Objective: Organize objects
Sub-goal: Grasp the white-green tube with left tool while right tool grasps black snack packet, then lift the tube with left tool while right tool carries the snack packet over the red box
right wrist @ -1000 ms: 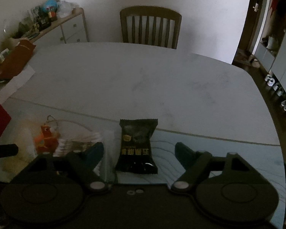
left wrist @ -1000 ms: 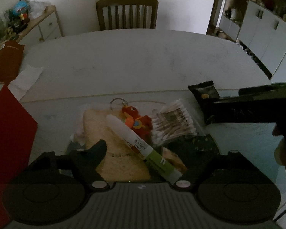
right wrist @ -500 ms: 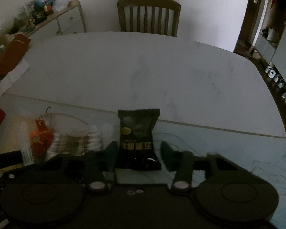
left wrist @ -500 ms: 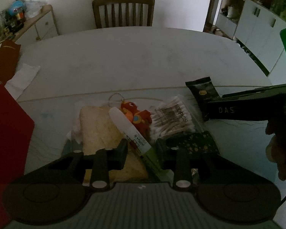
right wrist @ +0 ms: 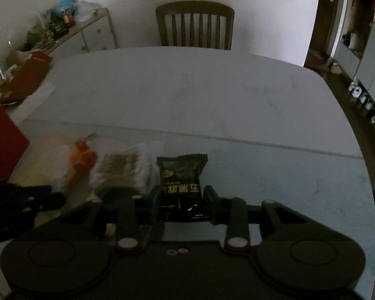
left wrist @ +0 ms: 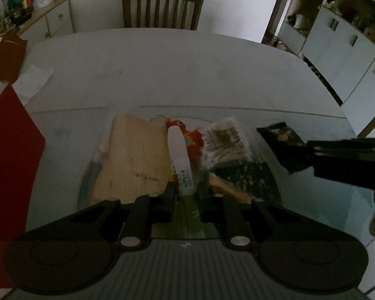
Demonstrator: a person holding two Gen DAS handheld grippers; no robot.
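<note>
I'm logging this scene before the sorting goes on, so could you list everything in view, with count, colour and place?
Marker: 1, white with green end, between the left gripper's fingers.
Snack packet: 1, black, between the right gripper's fingers.
Cotton swabs: 1 clear pack, right of the marker.
Toy keychain: 1, orange-red, behind the marker.
Tan flat packet: 1, left of the marker.
Dark dotted packet: 1, under the swabs' near edge.
Red card: 1, table's left edge.
Table: 1, pale.
Chair: 1, brown wood, far side.
Cabinet: 1, white, cluttered top, far left.
Left gripper: black, shut on marker.
Right gripper: black, shut on snack packet.
</note>
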